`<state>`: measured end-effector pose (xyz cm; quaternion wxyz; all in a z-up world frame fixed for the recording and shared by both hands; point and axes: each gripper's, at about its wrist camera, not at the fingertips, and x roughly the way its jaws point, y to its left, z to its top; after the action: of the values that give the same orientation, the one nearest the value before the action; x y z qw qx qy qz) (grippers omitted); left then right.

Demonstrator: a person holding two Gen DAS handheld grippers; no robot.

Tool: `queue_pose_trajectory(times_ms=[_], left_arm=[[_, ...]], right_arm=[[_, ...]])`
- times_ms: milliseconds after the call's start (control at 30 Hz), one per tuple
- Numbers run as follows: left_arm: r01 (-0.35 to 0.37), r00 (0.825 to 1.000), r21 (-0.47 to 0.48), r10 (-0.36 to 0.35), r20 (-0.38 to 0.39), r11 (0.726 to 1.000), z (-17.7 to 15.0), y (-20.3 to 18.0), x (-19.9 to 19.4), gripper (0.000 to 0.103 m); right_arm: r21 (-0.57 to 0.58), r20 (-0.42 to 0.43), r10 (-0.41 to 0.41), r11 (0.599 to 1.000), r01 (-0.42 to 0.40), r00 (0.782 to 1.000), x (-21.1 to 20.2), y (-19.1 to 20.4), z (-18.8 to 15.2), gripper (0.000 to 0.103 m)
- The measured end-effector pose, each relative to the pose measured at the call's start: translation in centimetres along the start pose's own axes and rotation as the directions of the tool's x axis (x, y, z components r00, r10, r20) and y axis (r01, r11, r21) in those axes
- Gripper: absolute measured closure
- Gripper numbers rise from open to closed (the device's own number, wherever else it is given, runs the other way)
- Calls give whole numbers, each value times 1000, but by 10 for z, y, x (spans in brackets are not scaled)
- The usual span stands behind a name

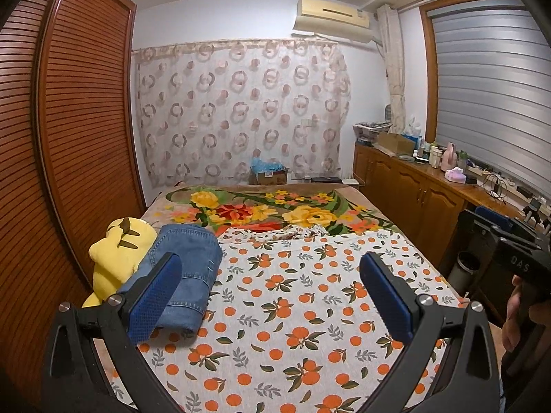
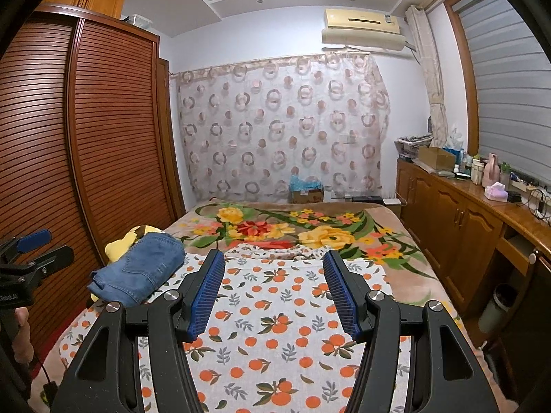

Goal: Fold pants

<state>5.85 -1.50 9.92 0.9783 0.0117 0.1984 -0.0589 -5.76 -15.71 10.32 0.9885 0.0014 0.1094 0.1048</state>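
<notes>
Jeans [image 1: 182, 275] sit bundled at the bed's [image 1: 292, 309] left edge against a yellow plush [image 1: 113, 258], long axis running away. Left gripper [image 1: 268, 296] nearer; right gripper [image 2: 272, 292] well right. Both jaws open, empty.

The folded pants [image 2: 137, 268] lie on the bed [image 2: 275, 327] at ten o'clock, resting against a plush toy [image 2: 120, 241] at their far left. A wardrobe [image 2: 86, 137] stands at nine, a cabinet [image 2: 465, 213] at three, and a curtain [image 2: 282, 127] hangs at twelve beyond the bed.
</notes>
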Motion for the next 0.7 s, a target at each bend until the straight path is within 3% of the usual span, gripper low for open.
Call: queue_pose_trajectory(times_ms=[700], left_arm=[[-4, 1000, -5, 4, 1, 1000, -3, 2, 1, 0]], right_arm=[[-9, 5, 6, 1000, -6, 1000, 3, -4, 1, 41]])
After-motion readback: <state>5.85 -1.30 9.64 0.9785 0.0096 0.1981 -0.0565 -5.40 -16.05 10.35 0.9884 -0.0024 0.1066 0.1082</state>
